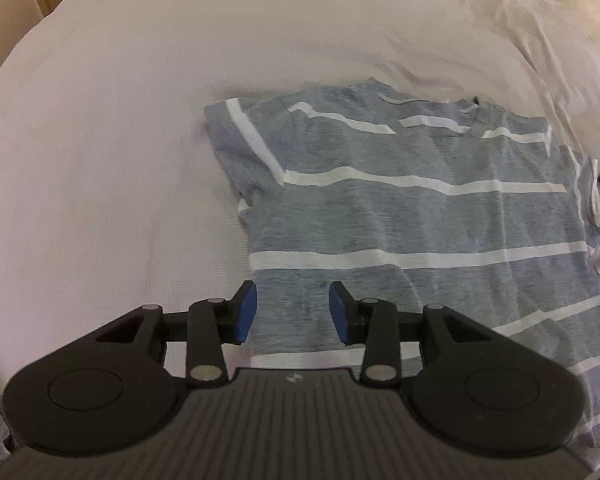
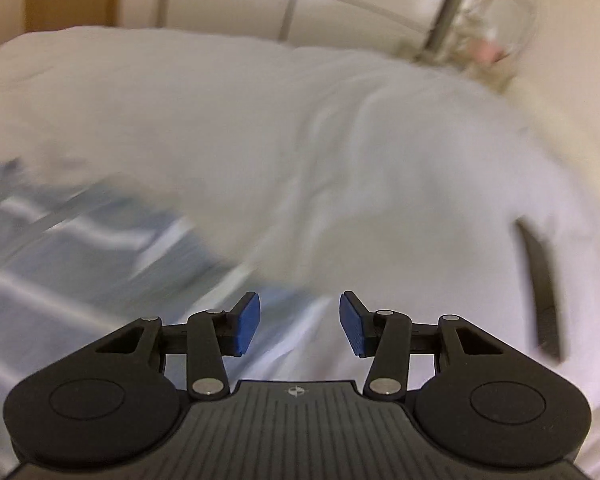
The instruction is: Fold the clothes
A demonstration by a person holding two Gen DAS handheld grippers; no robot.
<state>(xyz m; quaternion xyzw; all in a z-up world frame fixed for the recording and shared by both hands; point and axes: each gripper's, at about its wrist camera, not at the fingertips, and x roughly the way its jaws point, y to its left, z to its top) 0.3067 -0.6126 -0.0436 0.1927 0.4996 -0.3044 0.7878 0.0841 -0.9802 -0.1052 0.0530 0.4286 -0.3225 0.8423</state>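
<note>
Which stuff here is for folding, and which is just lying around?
For the folding: striped T-shirt, left gripper, right gripper, both open.

Just lying about: white bedcover, dark strap, blurry clutter by the wall.

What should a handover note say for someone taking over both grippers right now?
Left gripper: open, empty, over the shirt's lower left part.
Right gripper: open, empty; its view is motion-blurred, the shirt's edge showing at lower left.
Shirt: grey-blue with white stripes, spread on the white bed, collar at the far end, left sleeve lying out.
Done: shirt laid out.
Left: no fold visible yet; sleeves and body all to fold.
</note>
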